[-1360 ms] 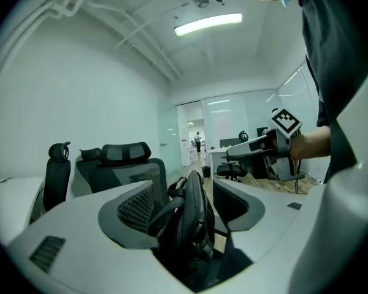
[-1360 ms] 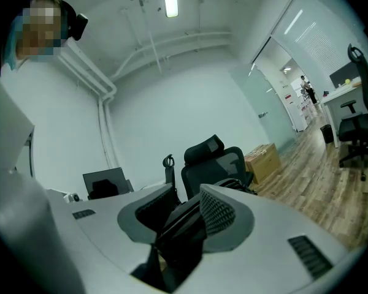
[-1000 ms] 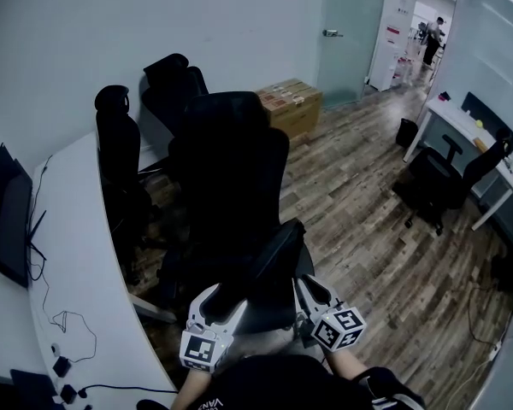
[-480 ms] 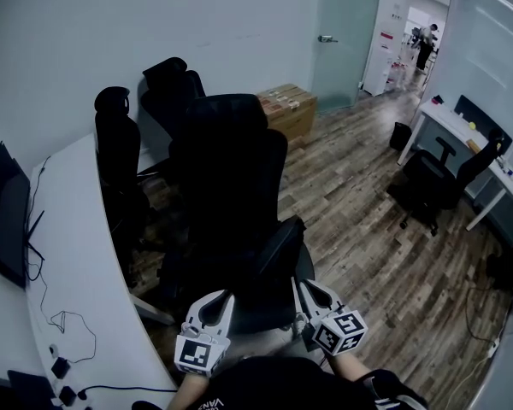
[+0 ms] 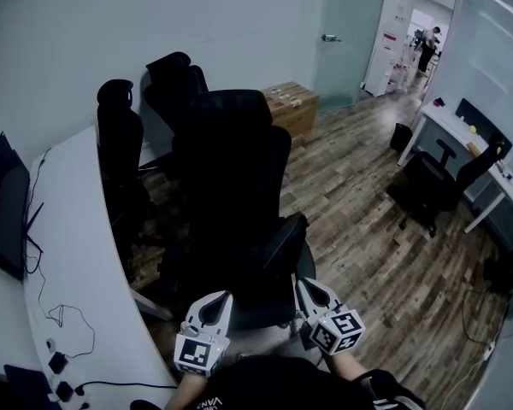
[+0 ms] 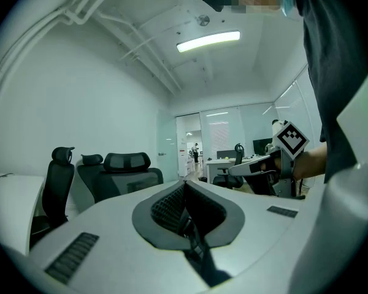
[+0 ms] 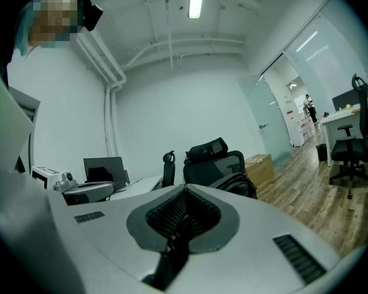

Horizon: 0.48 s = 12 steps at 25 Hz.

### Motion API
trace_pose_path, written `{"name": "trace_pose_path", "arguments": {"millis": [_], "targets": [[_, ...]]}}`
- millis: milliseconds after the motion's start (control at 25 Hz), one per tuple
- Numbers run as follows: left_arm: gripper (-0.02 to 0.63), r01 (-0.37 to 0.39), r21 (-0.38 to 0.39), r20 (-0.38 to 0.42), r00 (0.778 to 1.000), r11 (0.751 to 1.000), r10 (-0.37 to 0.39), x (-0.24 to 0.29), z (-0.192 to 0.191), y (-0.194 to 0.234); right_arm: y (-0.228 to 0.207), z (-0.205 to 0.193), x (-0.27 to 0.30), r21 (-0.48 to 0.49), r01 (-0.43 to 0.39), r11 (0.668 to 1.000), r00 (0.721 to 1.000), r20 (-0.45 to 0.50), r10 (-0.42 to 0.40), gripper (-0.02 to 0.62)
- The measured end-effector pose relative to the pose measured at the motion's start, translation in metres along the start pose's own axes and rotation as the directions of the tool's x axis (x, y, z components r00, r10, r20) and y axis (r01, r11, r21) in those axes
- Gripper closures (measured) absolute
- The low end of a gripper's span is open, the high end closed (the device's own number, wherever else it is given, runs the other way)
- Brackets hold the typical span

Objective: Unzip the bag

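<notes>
A black bag (image 7: 238,181) shows in the right gripper view, resting on the black office chair (image 5: 235,186) just past my jaws. In the head view it blends into the chair's dark seat and I cannot make it out. My left gripper (image 5: 215,300) and right gripper (image 5: 310,290) are held low, close to my body, in front of the chair and apart from it. Both are shut with nothing between the pads, as the left gripper (image 6: 184,195) and right gripper (image 7: 184,196) show in their own views.
A curved white desk (image 5: 77,254) with a monitor (image 5: 4,203) and cables runs along the left. Two more black chairs (image 5: 120,135) stand behind the near one. A cardboard box (image 5: 292,105) sits on the wooden floor. Another desk and chair (image 5: 436,182) are at the right.
The left gripper's jaws, spread wide a second ago, have come together. The right gripper's jaws have also shut. Both grippers stay low in front of the chair.
</notes>
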<state>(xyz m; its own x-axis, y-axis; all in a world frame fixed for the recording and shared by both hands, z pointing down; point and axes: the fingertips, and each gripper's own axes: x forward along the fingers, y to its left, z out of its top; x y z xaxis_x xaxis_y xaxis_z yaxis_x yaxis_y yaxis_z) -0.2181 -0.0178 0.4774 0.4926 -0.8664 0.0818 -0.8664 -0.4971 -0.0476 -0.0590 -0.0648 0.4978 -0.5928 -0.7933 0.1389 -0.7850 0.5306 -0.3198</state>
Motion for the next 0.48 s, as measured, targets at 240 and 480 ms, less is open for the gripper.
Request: {"name": "trace_pose_path", "arguments": {"millis": [240,480], "targets": [[0.587,0.011,0.008,-0.022,1.0,1.0,-0.011,-0.0002,-0.0068,-0.0029,0.0001,-0.001,0.0012,0.009,0.002,1.0,1.0,0.005,-0.002,0.552],[0.587,0.015,0.004,-0.023,1.0,1.0,-0.015,-0.0017,-0.0091,-0.0093,0.0002,-0.0071,-0.0033,-0.001,0.005,1.0,1.0,-0.013,-0.005,0.552]]}}
